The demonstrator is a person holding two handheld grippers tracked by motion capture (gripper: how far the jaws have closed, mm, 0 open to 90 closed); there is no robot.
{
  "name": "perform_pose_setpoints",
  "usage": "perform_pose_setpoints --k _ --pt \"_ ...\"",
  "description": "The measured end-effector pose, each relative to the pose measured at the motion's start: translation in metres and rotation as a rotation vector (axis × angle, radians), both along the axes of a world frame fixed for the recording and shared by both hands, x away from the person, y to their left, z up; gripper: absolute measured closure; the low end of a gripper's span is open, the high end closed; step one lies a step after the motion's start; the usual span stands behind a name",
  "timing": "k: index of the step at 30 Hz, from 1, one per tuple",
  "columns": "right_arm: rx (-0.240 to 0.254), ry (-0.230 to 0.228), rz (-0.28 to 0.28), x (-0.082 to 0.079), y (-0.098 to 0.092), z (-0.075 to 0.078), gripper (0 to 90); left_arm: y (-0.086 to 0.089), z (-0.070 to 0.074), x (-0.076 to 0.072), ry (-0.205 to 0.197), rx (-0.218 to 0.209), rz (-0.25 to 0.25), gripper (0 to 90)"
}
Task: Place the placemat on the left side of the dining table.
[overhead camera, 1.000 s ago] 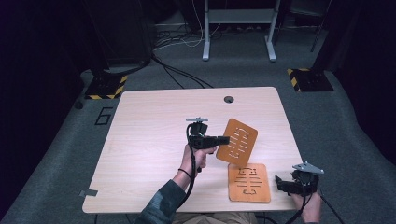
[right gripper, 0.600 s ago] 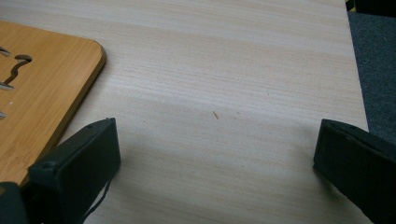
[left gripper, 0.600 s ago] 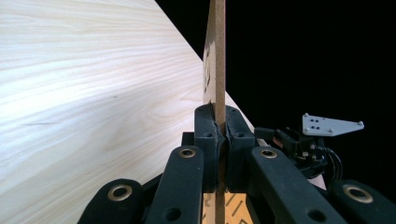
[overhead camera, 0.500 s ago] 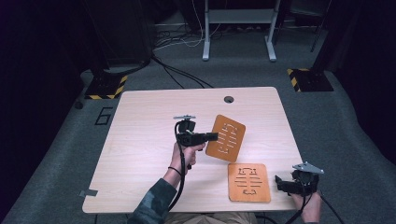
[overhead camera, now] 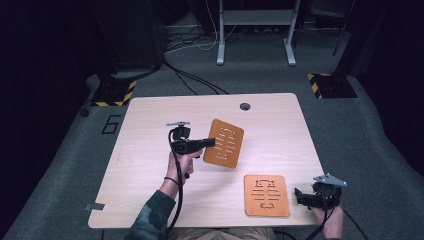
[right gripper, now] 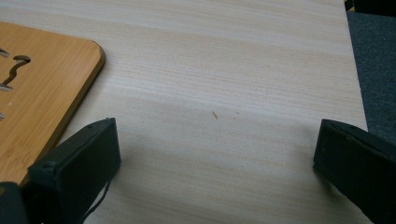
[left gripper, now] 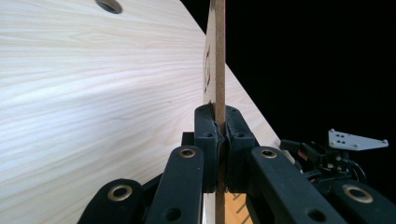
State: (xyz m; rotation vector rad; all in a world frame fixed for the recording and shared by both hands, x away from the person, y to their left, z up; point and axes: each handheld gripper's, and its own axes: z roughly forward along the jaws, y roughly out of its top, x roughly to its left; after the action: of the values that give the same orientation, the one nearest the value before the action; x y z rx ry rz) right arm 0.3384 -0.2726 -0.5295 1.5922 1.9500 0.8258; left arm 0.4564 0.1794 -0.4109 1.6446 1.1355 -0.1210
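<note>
Two orange wooden boards with cut-out slots are here. One board [overhead camera: 224, 143] hangs tilted above the middle of the table, and my left gripper [overhead camera: 210, 142] is shut on its left edge. In the left gripper view that board [left gripper: 218, 56] stands edge-on, pinched between the two jaws of my left gripper [left gripper: 219, 140]. The other board [overhead camera: 266, 195] lies flat near the table's front edge, and its corner [right gripper: 42, 88] lies at the left of the right gripper view. My right gripper [overhead camera: 300, 196] rests low at the front right corner, just right of it. There my right gripper [right gripper: 215, 158] stands open over bare tabletop.
The light wooden table [overhead camera: 150, 150] has a round cable hole [overhead camera: 244, 106] near its far edge. Grey carpet, cables and a metal stand leg [overhead camera: 220, 35] lie beyond it. Black-and-yellow striped blocks [overhead camera: 112, 92] sit on the floor at both far corners.
My left gripper has carried the held board leftward and a little farther from the person, away from the flat board. The right gripper has stayed still.
</note>
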Motion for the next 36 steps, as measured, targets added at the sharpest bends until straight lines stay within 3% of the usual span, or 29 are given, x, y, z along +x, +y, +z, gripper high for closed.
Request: perform_pose_setpoints --k 5,11,36 --pt "-0.001 0.0 0.0 0.0 0.0 0.0 0.0 0.014 0.001 0.001 0.006 -0.004 0.036 86.1" --pt "-0.001 0.0 0.0 0.0 0.0 0.0 0.0 0.034 0.002 0.003 0.009 0.021 0.065 86.1" --pt "-0.001 0.0 -0.004 0.0 0.0 0.0 0.0 0.09 -0.003 0.011 0.057 0.069 0.186 86.1"
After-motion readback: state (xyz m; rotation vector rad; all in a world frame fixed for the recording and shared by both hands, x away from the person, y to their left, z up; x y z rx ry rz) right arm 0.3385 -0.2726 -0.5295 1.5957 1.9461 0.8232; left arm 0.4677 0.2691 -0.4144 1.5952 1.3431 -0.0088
